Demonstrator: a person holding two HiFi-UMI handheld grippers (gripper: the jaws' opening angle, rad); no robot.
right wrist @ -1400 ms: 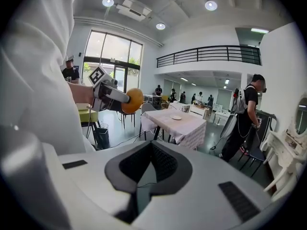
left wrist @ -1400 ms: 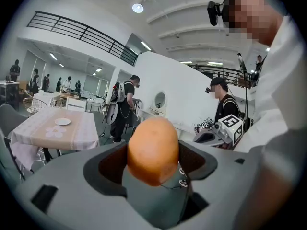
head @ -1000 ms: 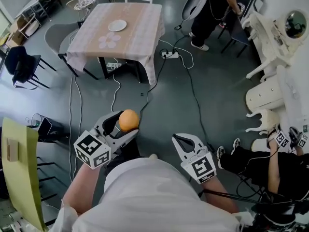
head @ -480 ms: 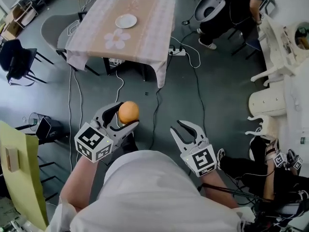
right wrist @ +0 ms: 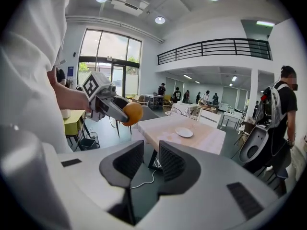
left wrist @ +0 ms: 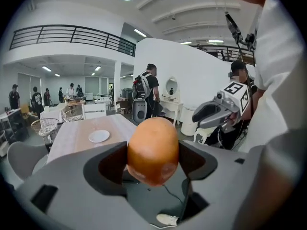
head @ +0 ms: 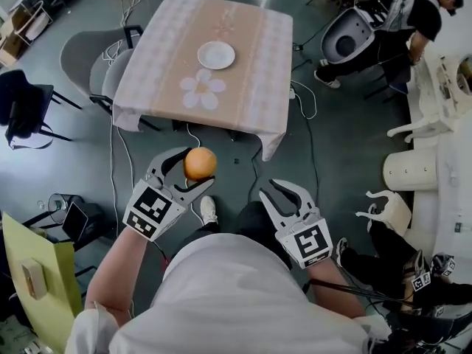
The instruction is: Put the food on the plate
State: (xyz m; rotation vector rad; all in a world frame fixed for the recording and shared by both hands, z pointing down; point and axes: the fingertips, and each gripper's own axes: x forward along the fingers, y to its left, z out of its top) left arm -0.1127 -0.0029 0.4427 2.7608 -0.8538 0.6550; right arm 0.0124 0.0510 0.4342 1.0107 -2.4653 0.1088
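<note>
Food, a round orange fruit (head: 200, 163), is held clamped between the jaws of the left gripper (head: 190, 172), in the air above the grey floor (head: 332, 124) and in front of the person's body. In the left gripper view the fruit is seen pinched at its sides, with its top standing proud of the jaws. The right gripper (head: 286, 195) is carried alongside with nothing in it; its jaws are parted by only a narrow gap.

The white plate (head: 216, 54) lies well apart from the fruit, near the middle of the cloth-covered table (head: 243, 87), and appears bare. The carrying step is judged to be in hand, with placing not yet begun. For the next move, the fruit would have to be brought over the plate, lowered until it rests there, and only then let go, since a round fruit may roll.

The arms are mostly hidden by the white-shirted torso (head: 236, 301). The exact kind of fruit cannot be settled.
</note>
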